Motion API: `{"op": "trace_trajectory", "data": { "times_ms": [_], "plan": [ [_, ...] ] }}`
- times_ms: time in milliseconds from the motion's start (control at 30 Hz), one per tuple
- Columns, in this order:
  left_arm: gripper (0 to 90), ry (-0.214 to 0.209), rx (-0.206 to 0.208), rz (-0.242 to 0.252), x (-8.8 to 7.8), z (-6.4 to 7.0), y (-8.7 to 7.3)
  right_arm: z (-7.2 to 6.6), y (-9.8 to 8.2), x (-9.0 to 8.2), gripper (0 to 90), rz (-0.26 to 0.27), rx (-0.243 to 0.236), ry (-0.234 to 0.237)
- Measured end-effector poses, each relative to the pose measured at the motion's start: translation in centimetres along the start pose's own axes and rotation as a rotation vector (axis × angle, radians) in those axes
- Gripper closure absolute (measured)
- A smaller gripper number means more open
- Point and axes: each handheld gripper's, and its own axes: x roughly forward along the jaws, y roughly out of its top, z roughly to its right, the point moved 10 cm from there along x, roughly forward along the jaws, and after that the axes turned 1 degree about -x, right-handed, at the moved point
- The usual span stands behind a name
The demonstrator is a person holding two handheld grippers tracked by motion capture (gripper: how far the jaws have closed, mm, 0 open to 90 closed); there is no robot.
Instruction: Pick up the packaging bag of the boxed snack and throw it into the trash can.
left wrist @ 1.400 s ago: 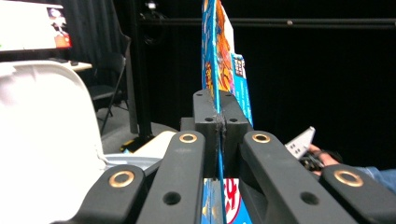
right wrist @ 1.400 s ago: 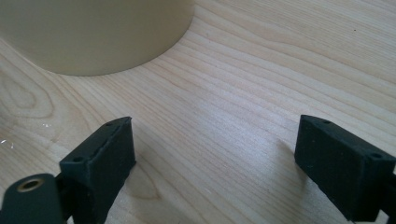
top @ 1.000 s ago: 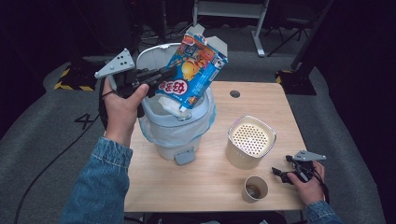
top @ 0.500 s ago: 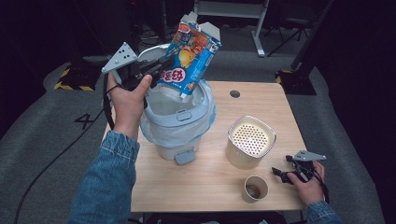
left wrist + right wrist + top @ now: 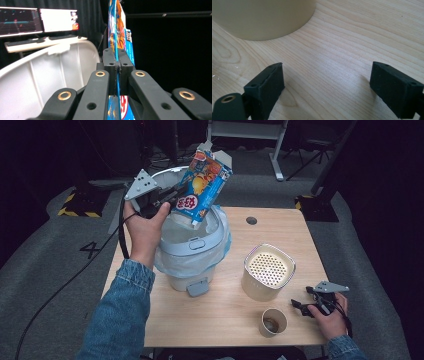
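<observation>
A blue and orange snack box (image 5: 204, 184) hangs tilted over the open white bin (image 5: 192, 251), its lower corner at the bin's mouth. My left gripper (image 5: 174, 200) is shut on the box's left edge, held up in a hand with a denim sleeve. In the left gripper view the jaws (image 5: 116, 61) pinch the thin box (image 5: 117, 30) edge-on, with the bin's raised white lid (image 5: 50, 72) to the left. My right gripper (image 5: 302, 306) rests on the table near the front right corner. Its jaws (image 5: 327, 87) stand open over bare wood.
A cream canister with a perforated top (image 5: 268, 271) stands right of the bin, and its wall (image 5: 262, 17) is just ahead of the right gripper. A paper cup (image 5: 273, 322) sits near the wooden table's (image 5: 225, 315) front edge. Dark floor surrounds the table.
The left hand has carried the box slightly up and back over the bin, and the box has tipped more upright. The right hand has stayed put.
</observation>
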Motion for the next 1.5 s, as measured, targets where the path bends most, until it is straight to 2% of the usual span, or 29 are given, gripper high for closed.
{"op": "trace_trajectory", "data": {
  "times_ms": [167,267,400,633,733,1067,1233,1267,1300,1333,1400,1500],
  "plan": [
    [88.3,0.015,-0.003,-0.016,0.3,-0.2,-0.8,0.0,0.0,0.0,12.2,0.0,0.0,0.0],
    [88.0,0.007,0.005,-0.043,0.5,0.0,-1.2,0.0,0.0,0.0,12.2,0.0,0.0,0.0],
    [87.6,0.011,0.033,-0.079,0.8,0.4,-1.4,0.0,0.0,0.0,12.2,0.0,0.0,0.0],
    [87.1,0.001,0.026,-0.095,0.7,0.8,-1.5,0.0,0.0,0.0,12.2,0.0,0.0,0.0],
    [87.1,-0.001,0.039,-0.111,0.5,0.9,-1.5,0.0,0.0,0.0,12.2,0.0,0.0,0.0],
    [86.3,0.004,0.004,-0.163,0.5,0.8,-2.1,0.0,0.0,0.0,12.2,0.0,0.0,0.0],
    [83.6,0.002,0.012,-0.179,0.6,0.8,-2.2,0.0,0.0,0.0,12.2,0.0,0.0,0.0],
    [80.6,-0.003,0.01,-0.186,0.7,0.9,-2.2,0.0,0.0,0.0,12.2,0.0,0.0,0.0],
    [73.6,-0.006,0.02,-0.183,0.8,0.9,-2.2,0.0,0.0,0.0,12.2,0.0,0.0,0.0],
    [61.4,-0.003,0.028,-0.173,0.8,0.9,-2.1,0.0,0.0,0.0,12.2,0.0,0.0,0.0],
    [40.5,0.008,0.024,-0.206,0.8,1.0,-2.4,0.0,0.0,0.0,12.2,0.0,0.001,0.0],
    [38.1,0.006,0.029,-0.235,0.6,1.1,-2.7,0.0,0.0,0.0,12.2,0.0,0.0,0.0]
  ]
}}
